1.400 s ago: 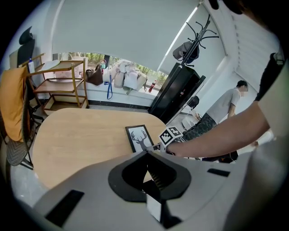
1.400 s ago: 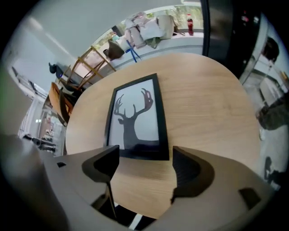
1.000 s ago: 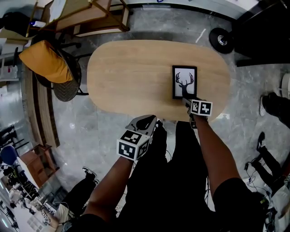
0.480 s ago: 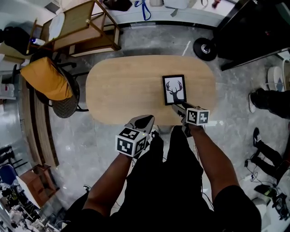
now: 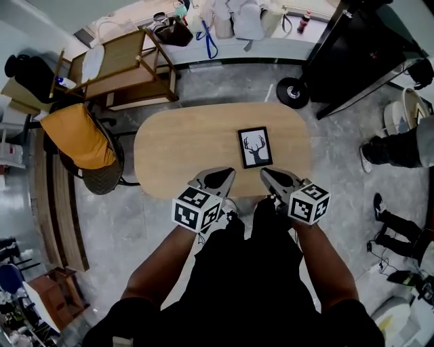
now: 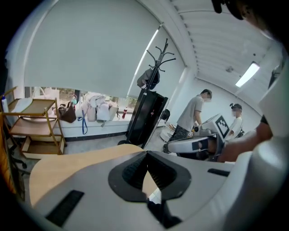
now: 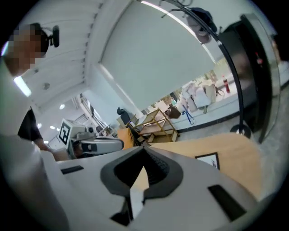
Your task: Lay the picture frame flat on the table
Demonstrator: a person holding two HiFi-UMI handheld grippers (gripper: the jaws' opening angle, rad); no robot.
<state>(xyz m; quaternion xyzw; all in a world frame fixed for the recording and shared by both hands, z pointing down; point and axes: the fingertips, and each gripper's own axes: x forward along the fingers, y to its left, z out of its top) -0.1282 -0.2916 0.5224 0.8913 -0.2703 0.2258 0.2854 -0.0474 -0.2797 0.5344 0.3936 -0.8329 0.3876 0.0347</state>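
The black picture frame (image 5: 255,147) with a deer silhouette lies flat, face up, on the right half of the oval wooden table (image 5: 183,146); its corner also shows in the right gripper view (image 7: 208,160). My right gripper (image 5: 268,175) hovers at the table's near edge, just short of the frame and not touching it, its jaws closing until the tips meet with nothing between them (image 7: 143,151). My left gripper (image 5: 224,176) hangs beside it at the same edge, jaws together and empty (image 6: 146,153).
A chair with a yellow cushion (image 5: 74,132) stands left of the table, and a wooden shelf cart (image 5: 125,61) behind it. A black cabinet (image 5: 366,47) is at the far right, bags (image 5: 224,17) along the wall, a person's legs (image 5: 400,146) to the right.
My right gripper has drawn back from the frame's near edge to the table's front edge. The frame stays flat on the table. The head view has tilted up and back.
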